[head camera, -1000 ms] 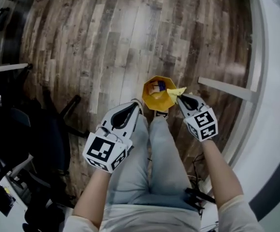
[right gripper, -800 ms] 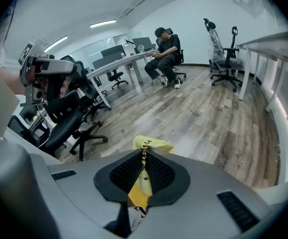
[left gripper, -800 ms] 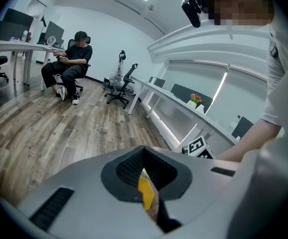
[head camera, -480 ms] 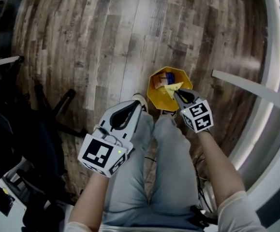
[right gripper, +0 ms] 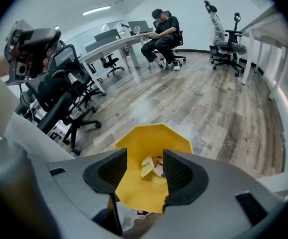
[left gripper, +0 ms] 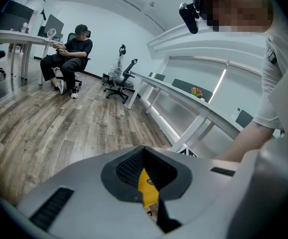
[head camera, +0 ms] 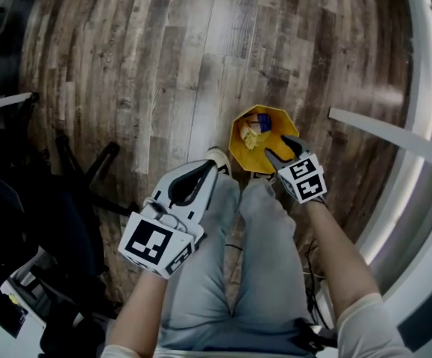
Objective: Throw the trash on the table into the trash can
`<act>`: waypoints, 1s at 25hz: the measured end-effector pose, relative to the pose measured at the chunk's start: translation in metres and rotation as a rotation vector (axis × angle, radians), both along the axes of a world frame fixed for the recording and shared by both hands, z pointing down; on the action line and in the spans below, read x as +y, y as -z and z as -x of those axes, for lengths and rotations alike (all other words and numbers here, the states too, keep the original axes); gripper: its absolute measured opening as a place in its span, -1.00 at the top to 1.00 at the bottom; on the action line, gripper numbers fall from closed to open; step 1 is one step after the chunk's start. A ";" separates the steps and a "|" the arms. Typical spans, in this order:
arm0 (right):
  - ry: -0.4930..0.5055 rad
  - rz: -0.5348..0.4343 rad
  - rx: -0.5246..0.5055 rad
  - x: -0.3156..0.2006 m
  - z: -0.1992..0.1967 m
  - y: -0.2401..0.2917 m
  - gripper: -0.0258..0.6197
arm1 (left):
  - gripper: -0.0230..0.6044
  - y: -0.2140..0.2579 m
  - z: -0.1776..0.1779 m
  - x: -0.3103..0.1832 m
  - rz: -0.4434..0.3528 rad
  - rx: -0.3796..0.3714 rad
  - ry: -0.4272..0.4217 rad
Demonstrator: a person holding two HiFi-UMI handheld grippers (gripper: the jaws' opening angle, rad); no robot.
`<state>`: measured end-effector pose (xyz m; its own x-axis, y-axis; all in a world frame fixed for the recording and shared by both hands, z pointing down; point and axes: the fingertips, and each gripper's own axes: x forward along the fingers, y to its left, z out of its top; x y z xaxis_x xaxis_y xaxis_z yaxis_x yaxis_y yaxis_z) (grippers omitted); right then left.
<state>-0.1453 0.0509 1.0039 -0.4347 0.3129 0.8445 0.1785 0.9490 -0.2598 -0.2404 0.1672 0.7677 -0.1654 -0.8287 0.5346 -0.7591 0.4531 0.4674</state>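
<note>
The right tongs (right gripper: 144,163) hang directly over the yellow octagonal plastic trash can (right gripper: 148,138). Their jaws are opening, and nothing is between the pads. Framed in the gap below them, a small pale-yellow paper scrap (right gripper: 146,166) lies loose inside the can, among a few other bits of litter.

The left tongs (left gripper: 144,151) are short of the can, on the person's side of it, with their tips pressed together. A sliver of yellow shows in the slit behind the tips. I cannot tell whether that is a pinched scrap or the can seen through the gap.

From the head view, the right tongs (head camera: 281,148) sit at the can's near rim, and the left tongs (head camera: 201,171) are well to the can's left. The can (head camera: 239,155) stands on the wood-plank floor (head camera: 163,66), just beyond the person's shoes. The scrap (head camera: 250,136) rests inside it, beside something blue (head camera: 264,121).

By my reading, this drop is done: the scrap is in the can and free of the right tongs. What remains is uncertain. The left tongs may yet have a piece to release, and no view shows the top of the counter the trash came from.
</note>
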 end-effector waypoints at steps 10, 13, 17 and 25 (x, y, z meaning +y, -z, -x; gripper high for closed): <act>0.024 0.037 -0.047 -0.009 0.006 0.101 0.26 | 0.93 0.070 0.008 -0.011 -0.021 -0.011 0.012; -0.012 0.087 -0.083 -0.013 0.013 0.147 0.49 | 0.93 0.101 0.009 -0.015 -0.027 -0.029 0.007; -0.003 0.137 -0.146 -0.017 0.020 0.221 0.76 | 0.93 0.146 0.014 -0.016 -0.033 -0.038 0.036; -0.020 0.195 -0.352 -0.024 0.041 0.394 0.78 | 0.93 0.235 -0.002 -0.027 -0.058 -0.069 0.035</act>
<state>-0.1859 0.0266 0.6098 -0.6945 0.4407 0.5687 0.2705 0.8924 -0.3612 -0.2383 0.1398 0.5325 -0.2297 -0.8509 0.4724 -0.7745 0.4537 0.4407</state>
